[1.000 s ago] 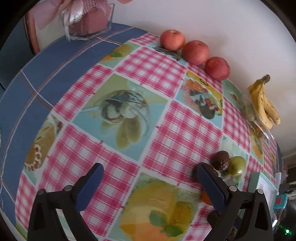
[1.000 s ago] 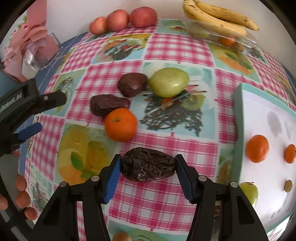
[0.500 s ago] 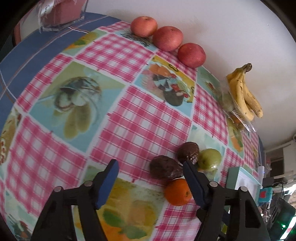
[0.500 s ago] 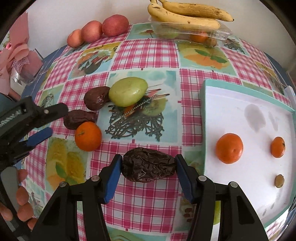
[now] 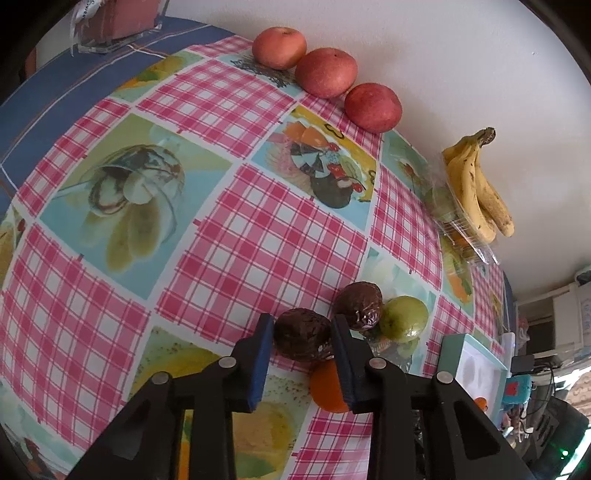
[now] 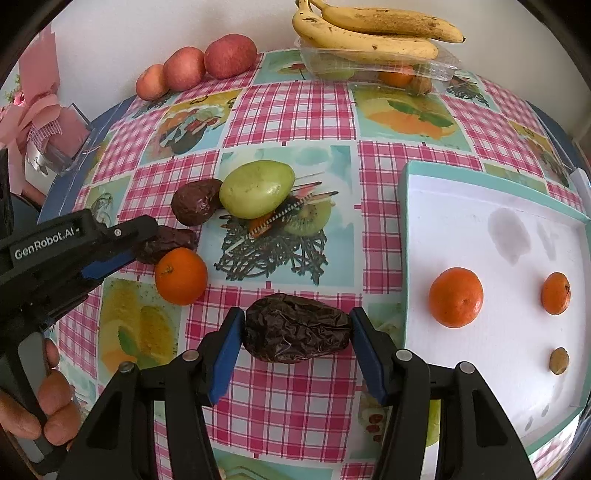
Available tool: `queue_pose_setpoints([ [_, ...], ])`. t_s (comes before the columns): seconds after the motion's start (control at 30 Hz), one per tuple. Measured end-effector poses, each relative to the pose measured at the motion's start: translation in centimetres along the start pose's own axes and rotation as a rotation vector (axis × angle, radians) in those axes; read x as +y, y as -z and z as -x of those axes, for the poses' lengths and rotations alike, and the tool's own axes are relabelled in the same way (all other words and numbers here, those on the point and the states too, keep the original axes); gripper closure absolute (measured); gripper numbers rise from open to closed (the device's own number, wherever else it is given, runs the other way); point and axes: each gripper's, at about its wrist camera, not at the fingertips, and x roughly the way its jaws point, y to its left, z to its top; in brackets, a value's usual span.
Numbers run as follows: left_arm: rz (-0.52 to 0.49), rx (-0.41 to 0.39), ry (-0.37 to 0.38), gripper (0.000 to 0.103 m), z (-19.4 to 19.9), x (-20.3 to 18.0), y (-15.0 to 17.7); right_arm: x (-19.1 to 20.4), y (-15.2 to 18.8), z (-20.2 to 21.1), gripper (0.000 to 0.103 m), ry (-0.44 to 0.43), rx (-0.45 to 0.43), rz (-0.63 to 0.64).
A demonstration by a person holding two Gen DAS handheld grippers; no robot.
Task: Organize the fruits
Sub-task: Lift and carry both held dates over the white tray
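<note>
Table under a pink-check tablecloth (image 5: 258, 236) printed with fruit pictures. Left gripper (image 5: 302, 341): jaws closing around a dark wrinkled fruit (image 5: 303, 334) that sits between the blue pads on the cloth, both pads at its sides. Just beyond it, a second dark fruit (image 5: 359, 305) touching a green fruit (image 5: 404, 320); an orange (image 5: 327, 386) just beside the gripper's right finger. Right gripper (image 6: 297, 332): half open, jaws clamped on the two ends of a long shrivelled dark fruit (image 6: 297, 328), held above the cloth just beside the tray's left edge. Turquoise-rimmed white tray (image 6: 406, 221) at the right, holding a large orange (image 6: 456, 297), a small orange (image 6: 556, 293) and a small brown piece (image 6: 559, 361). By the wall: three red apples (image 6: 195, 70) in a row, bananas (image 6: 369, 33) on a clear plastic box (image 6: 439, 68). A hand (image 6: 40, 410) grips the left gripper's handle.
</note>
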Motion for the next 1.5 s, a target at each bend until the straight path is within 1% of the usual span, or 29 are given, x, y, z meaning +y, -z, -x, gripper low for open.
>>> queue_pose_setpoints([
  [0.2,-0.002,-0.051,0.006,0.070,2.3,0.1,-0.4,-0.2,0.0,0.6,0.043,-0.013,-0.010,-0.013],
  [0.5,-0.018,-0.133,0.006,0.069,6.4,-0.9,-0.9,-1.6,-0.4,4.2,0.043,-0.016,-0.072,-0.059],
  [0.7,-0.031,-0.162,0.004,0.070,7.9,-1.6,-0.8,-3.8,-0.6,6.6,0.043,0.032,-0.121,-0.088],
  [0.93,-0.065,-0.173,0.004,0.070,8.6,-3.3,-0.2,-7.9,-0.8,7.8,0.043,0.095,-0.144,-0.167],
  [1.17,-0.135,-0.174,0.013,0.070,8.8,-6.2,0.8,-12.8,-0.4,8.8,0.043,0.144,-0.159,-0.269],
  [1.37,-0.199,-0.123,0.051,0.070,7.5,-9.4,2.1,-16.9,0.2,9.6,0.043,0.170,-0.169,-0.364],
  [1.5,-0.282,-0.091,0.072,0.070,6.6,-12.5,3.7,-19.3,0.7,10.1,0.043,0.208,-0.175,-0.420],
])
